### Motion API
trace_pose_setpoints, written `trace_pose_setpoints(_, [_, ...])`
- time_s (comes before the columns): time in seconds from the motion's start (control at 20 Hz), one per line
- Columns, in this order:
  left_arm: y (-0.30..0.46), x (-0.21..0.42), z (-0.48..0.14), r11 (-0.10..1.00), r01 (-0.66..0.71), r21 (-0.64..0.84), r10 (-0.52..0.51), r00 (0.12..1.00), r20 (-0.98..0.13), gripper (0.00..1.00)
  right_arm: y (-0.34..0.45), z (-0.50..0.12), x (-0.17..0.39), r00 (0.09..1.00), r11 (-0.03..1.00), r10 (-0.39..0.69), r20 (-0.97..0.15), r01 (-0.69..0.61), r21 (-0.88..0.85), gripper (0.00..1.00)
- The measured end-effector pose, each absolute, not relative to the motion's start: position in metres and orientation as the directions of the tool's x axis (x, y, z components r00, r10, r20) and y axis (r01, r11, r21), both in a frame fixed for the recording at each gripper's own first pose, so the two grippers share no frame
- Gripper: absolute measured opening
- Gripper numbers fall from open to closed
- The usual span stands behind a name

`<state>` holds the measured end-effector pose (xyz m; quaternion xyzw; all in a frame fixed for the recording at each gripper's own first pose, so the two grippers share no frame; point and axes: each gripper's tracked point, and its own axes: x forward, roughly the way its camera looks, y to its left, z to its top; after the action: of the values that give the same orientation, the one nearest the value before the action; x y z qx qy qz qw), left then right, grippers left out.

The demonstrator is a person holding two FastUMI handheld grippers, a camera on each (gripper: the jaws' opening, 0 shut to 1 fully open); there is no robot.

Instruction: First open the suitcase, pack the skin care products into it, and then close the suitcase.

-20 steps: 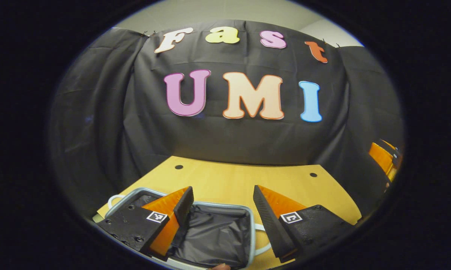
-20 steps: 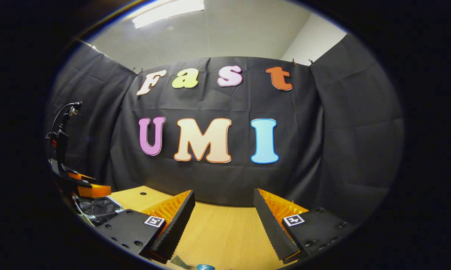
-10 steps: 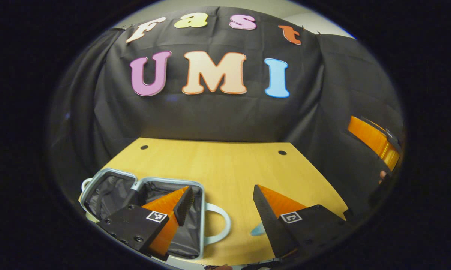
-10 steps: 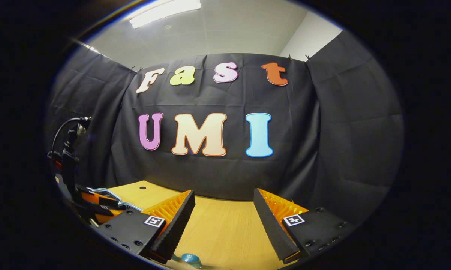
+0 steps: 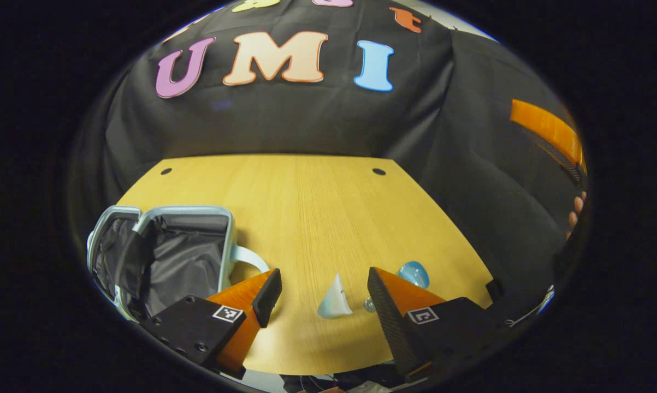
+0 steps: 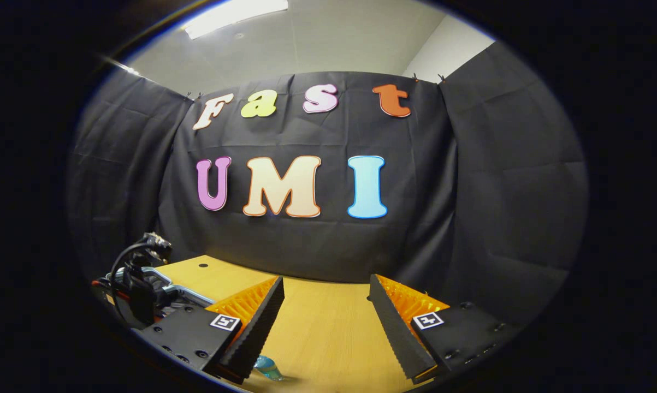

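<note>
the small pale blue hard-shell suitcase (image 5: 227,240) with a black fabric lining lies open on the light wooden table (image 5: 306,207), at its left end in the left gripper view. both halves are spread flat, side by side, and the lining looks bare; nothing can be seen inside either half. one pale blue loop handle (image 5: 250,257) sticks out from the side that faces the middle of the table.

two skin care items lie on the table, apart from the suitcase and to its right in the left gripper view: one small pale blue and white tube (image 5: 334,297) tapering to a point, and one rounded translucent blue bottle (image 5: 414,273) just beside it, partly hidden behind a finger of the left gripper (image 5: 324,292). that gripper, black with orange wedge fingers, is spread wide and holds nothing, and the tube shows in the gap between its fingers.

in the right gripper view the right gripper (image 6: 326,305) is also spread wide and empty above the table, with a bit of blue bottle (image 6: 267,368) showing low by its left finger. at the right edge of the left gripper view, fingertips of a hand (image 5: 575,210) show.
</note>
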<state>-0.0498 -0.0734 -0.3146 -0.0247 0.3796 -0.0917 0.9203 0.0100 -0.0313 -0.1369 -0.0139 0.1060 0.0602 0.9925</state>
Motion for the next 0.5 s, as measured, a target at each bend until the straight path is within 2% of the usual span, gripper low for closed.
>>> trace_pose_setpoints(0.25, [-0.082,-0.055,-0.356,0.981,0.140,-0.136,-0.194,0.626,-0.755,0.88,-0.028,-0.159,0.001,0.952,0.991,0.133,-0.277,-0.137,0.005,0.99])
trace_pose_setpoints(0.35, [-0.083,-0.057,-0.373,0.983,0.128,-0.130,-0.181,0.596,-0.782,0.68,-0.020,-0.167,-0.005,0.938,0.986,0.165,-0.305,-0.167,0.020,0.99])
trace_pose_setpoints(0.4, [-0.084,-0.058,-0.379,0.984,0.127,-0.125,-0.176,0.582,-0.794,0.69,-0.017,-0.171,-0.007,0.933,0.984,0.175,-0.316,-0.177,0.020,0.99])
trace_pose_setpoints(0.45, [-0.084,-0.060,-0.384,0.984,0.129,-0.125,-0.177,0.571,-0.802,0.57,-0.015,-0.174,-0.009,0.929,0.982,0.182,-0.322,-0.187,0.017,0.99])
trace_pose_setpoints(0.5, [-0.085,-0.061,-0.384,0.984,0.129,-0.120,-0.172,0.567,-0.805,0.40,-0.013,-0.177,-0.010,0.926,0.980,0.190,-0.326,-0.196,0.013,1.00])
